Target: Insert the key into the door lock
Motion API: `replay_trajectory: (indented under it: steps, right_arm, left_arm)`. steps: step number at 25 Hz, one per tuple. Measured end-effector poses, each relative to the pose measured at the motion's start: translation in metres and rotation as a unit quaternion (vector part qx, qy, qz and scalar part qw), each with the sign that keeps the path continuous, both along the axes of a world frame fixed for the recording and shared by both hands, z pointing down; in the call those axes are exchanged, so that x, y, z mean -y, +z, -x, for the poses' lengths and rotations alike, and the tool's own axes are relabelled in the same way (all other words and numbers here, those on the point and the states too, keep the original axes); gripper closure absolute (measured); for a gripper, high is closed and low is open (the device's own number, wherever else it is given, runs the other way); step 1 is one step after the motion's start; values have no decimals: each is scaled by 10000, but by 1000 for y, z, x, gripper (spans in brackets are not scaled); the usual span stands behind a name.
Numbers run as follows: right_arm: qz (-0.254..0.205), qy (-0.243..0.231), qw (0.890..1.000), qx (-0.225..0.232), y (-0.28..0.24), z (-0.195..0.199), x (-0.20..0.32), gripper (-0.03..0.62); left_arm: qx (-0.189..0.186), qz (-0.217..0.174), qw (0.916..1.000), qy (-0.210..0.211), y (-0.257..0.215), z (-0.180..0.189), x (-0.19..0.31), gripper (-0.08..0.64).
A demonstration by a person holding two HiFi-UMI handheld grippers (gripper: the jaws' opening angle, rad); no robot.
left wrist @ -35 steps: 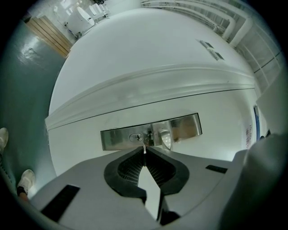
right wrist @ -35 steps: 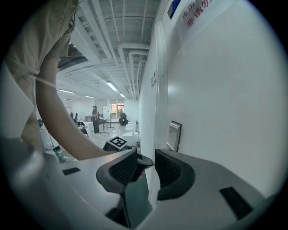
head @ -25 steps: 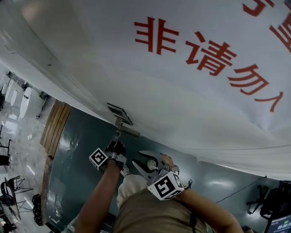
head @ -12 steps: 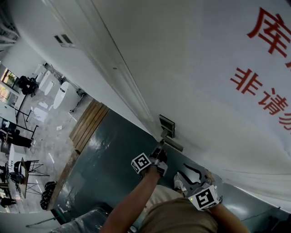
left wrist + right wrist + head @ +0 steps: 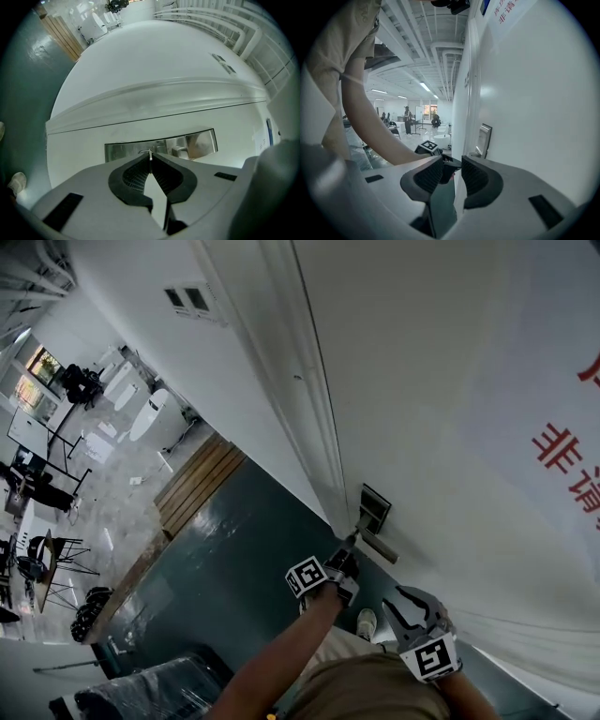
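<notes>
Though thin, key [image 5: 150, 155] between left jaws

A white door [image 5: 450, 381] carries large red characters [image 5: 561, 448]. Its lock plate [image 5: 159, 145] is brushed silver, and the thin key [image 5: 150, 154] is silver too. The floor [image 5: 234, 568] is glossy dark teal, edged by tan wooden slats [image 5: 199, 484]. The left gripper [image 5: 150, 159] and right gripper [image 5: 452, 174] are pale grey with black ribbed pads [image 5: 429, 176]. Each bears a cube [image 5: 307, 577] of black-and-white square markers. The person's shirt [image 5: 375, 695] is khaki.
</notes>
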State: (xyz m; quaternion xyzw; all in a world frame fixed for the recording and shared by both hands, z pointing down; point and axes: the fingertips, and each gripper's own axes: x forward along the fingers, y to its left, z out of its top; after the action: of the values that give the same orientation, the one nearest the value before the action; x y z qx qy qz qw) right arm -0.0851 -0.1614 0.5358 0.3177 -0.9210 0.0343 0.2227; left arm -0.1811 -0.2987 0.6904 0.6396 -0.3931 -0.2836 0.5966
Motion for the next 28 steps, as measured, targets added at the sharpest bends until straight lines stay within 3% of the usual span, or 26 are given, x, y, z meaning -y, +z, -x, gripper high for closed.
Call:
replay_trajectory:
  steps: [11, 28]
  right_arm:
    - [149, -64, 9998, -84, 13, -1, 4, 463]
    - [125, 88, 9998, 163, 9, -4, 11, 463]
  left_arm:
    - [34, 33, 10000, -8, 11, 5, 5, 531]
    - [-126, 71, 9999, 54, 12, 6, 0, 531]
